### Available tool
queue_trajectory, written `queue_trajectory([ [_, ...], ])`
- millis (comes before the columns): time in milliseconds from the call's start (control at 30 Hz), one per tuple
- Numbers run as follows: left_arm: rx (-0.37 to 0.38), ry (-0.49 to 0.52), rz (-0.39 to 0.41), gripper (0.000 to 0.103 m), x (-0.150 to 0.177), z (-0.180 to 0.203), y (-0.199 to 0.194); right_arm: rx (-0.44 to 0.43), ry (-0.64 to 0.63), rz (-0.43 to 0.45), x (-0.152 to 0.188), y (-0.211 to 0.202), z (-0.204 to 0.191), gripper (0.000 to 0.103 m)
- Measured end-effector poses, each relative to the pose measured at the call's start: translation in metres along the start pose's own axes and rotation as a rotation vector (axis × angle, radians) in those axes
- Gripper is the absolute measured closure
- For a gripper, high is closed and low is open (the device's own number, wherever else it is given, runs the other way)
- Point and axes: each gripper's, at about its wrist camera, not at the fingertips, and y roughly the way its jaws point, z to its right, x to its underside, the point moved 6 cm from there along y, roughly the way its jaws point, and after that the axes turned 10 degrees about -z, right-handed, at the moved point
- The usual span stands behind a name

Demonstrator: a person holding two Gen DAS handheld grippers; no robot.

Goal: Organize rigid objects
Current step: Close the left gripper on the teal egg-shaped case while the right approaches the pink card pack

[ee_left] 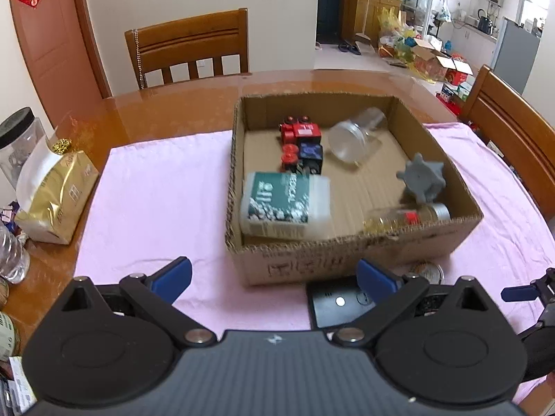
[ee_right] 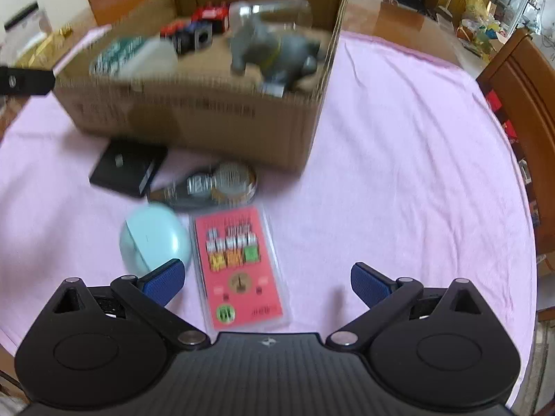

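Observation:
A cardboard box point(ee_left: 416, 242) point(ee_right: 208, 121) stands on a pink cloth. It holds a white green-labelled jar point(ee_left: 284, 202), red and blue toy blocks point(ee_left: 301, 145), a clear glass jar point(ee_left: 353, 137), a grey toy point(ee_left: 421, 180) point(ee_right: 277, 52) and a small bottle point(ee_left: 409, 216). In front of the box lie a black flat case point(ee_right: 126, 170) point(ee_left: 333, 305), a round tin point(ee_right: 225, 183), a pale blue round case point(ee_right: 154, 237) and a pink card pack point(ee_right: 239, 270). My left gripper point(ee_left: 274, 277) is open and empty before the box. My right gripper point(ee_right: 267, 280) is open over the card pack.
A gold bag point(ee_left: 55, 194) and a black-lidded clear jar point(ee_left: 17, 138) stand at the table's left. Wooden chairs stand behind point(ee_left: 190, 48) and to the right point(ee_left: 513, 131). The pink cloth point(ee_right: 416, 173) stretches right of the box.

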Motion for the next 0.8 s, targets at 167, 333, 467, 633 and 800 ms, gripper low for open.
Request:
queue_trajectory([
  [167, 0.014, 0.051, -0.008, 0.002, 0.008, 0.015, 0.006, 0.014, -0.003, 0.003, 0.008, 0.010, -0.003, 0.000],
  [333, 0.030, 0.097, -0.029, 0.002, 0.014, 0.030, 0.010, 0.006, 0.042, 0.009, 0.009, 0.010, 0.007, 0.000],
  [467, 0.064, 0.114, -0.051, 0.002, 0.019, 0.039, 0.016, 0.011, 0.086, 0.013, 0.012, 0.010, 0.018, 0.000],
  [633, 0.078, 0.135, -0.062, 0.002, 0.023, 0.044, 0.020, 0.023, 0.122, 0.010, 0.016, 0.009, 0.033, 0.000],
  [800, 0.085, 0.155, -0.062, 0.002, 0.025, 0.044, 0.019, 0.043, 0.195, 0.003, 0.020, 0.008, 0.060, 0.000],
])
